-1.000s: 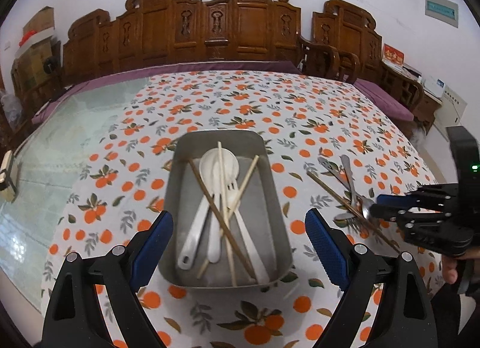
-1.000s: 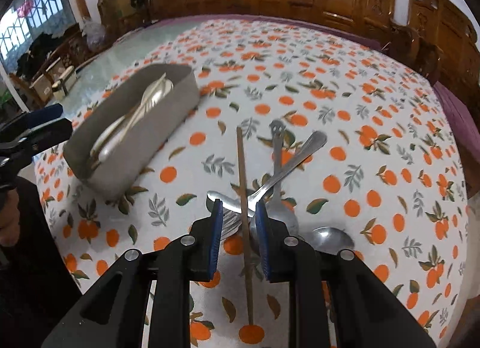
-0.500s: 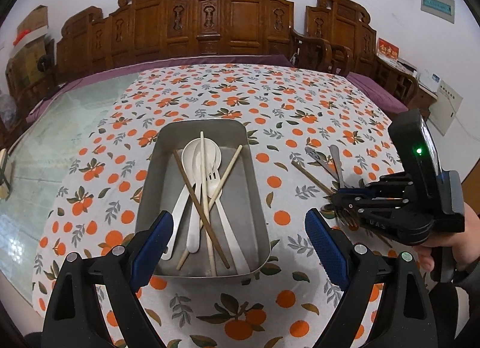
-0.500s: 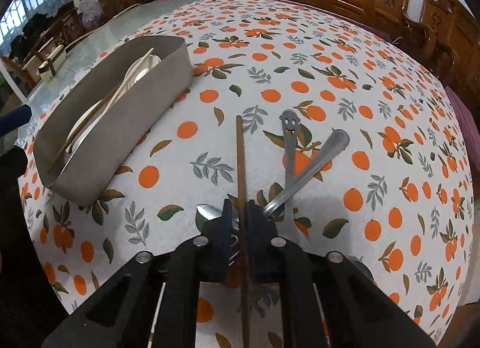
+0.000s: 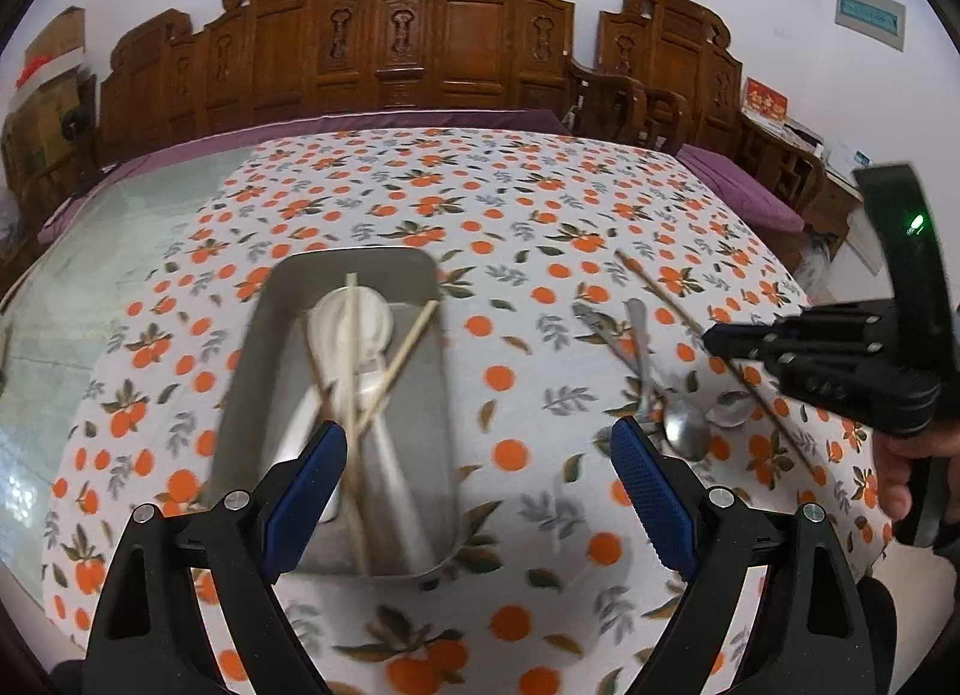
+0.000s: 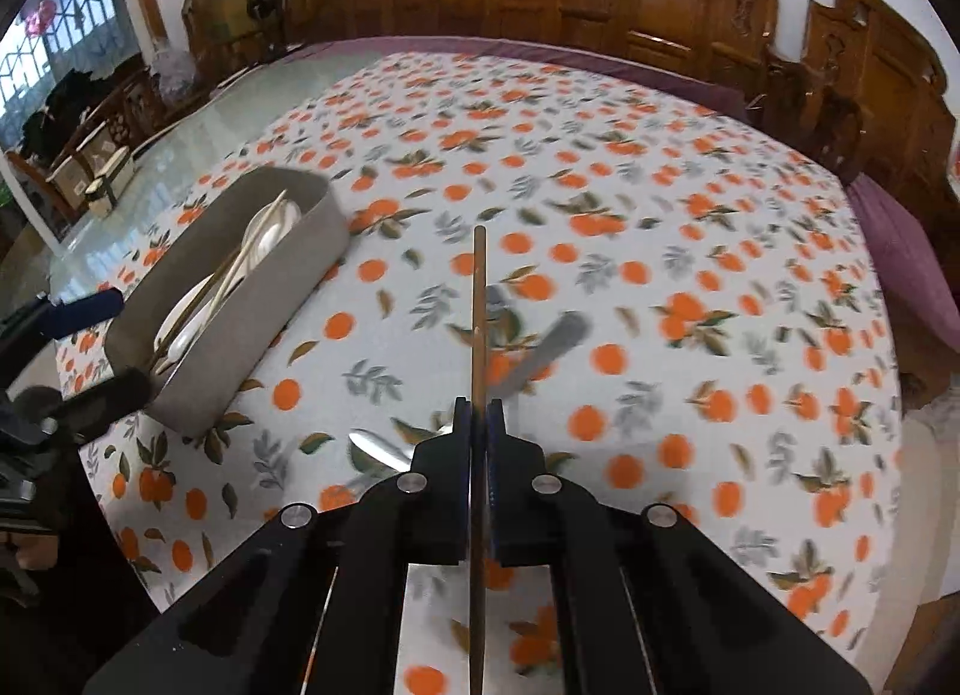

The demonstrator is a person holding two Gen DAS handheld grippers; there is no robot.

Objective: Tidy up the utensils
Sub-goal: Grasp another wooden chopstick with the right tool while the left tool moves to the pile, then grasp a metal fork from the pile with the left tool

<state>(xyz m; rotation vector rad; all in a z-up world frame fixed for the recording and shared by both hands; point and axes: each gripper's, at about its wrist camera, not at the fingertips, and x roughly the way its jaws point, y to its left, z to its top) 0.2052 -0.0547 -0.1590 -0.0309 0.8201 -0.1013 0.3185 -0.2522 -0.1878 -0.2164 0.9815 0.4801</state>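
A grey metal tray (image 5: 246,395) holds white plastic spoons, a fork and wooden chopsticks; it also shows in the right wrist view (image 6: 258,299). My right gripper (image 6: 478,413) is shut on a brown wooden chopstick (image 6: 478,299) and holds it above the cloth; from the left wrist view the right gripper (image 5: 711,340) grips the chopstick (image 5: 660,293) near its middle. Metal spoons and a fork (image 5: 678,425) lie on the cloth below it. My left gripper (image 5: 477,485) is open and empty, near the tray's front end.
The table wears a white cloth with orange fruit prints (image 5: 480,197); bare glass tabletop (image 5: 90,251) lies to the left. Carved wooden chairs (image 5: 468,35) line the far side. A hand holds the right gripper's handle at the right edge (image 5: 900,467).
My right gripper has closed on the chopstick and lifted it off the pile of metal utensils. My left gripper has shifted a little; the tray now sits more to its left.
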